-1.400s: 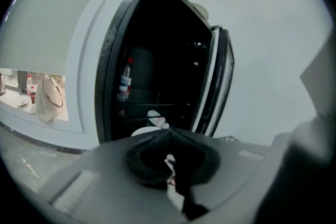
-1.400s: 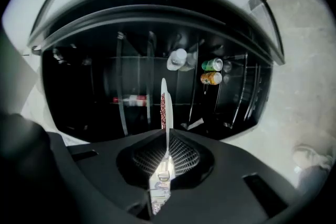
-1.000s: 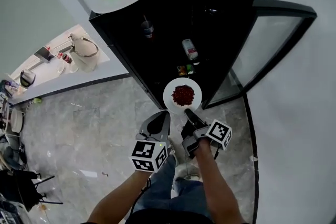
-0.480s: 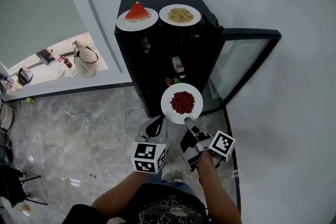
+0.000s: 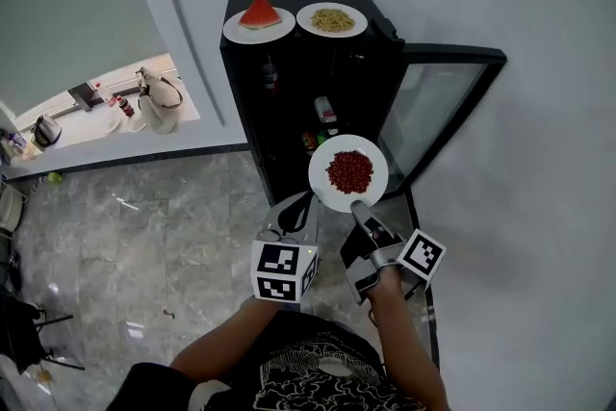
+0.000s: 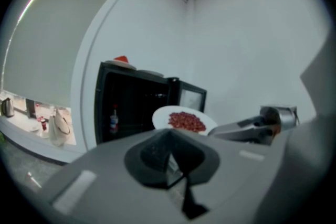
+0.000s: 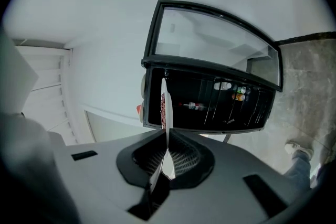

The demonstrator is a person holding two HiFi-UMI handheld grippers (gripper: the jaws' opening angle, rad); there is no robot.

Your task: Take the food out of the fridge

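The black fridge [image 5: 289, 101] stands with its glass door [image 5: 435, 115] swung open to the right. On its top rest a watermelon plate [image 5: 258, 18] and a plate of noodles [image 5: 332, 19]. A bottle [image 5: 269, 72] and cans [image 5: 324, 111] remain inside. My right gripper [image 5: 357, 205] is shut on the rim of a white plate of red food [image 5: 348, 172], held level in front of the fridge; the right gripper view shows that plate [image 7: 164, 105] edge-on between the jaws. My left gripper [image 5: 296, 205] hovers beside it, jaws shut on nothing [image 6: 170, 157].
A counter at the left holds a beige bag [image 5: 159, 96] and a kettle [image 5: 43, 132]. Grey marble floor [image 5: 154, 236] spreads in front of the fridge. A white wall [image 5: 539, 207] runs behind the open door. A person's shoe [image 7: 299, 150] stands below.
Both grippers have risen, and the plate of red food has come up and slightly right in front of the fridge. The grip on it is unchanged.
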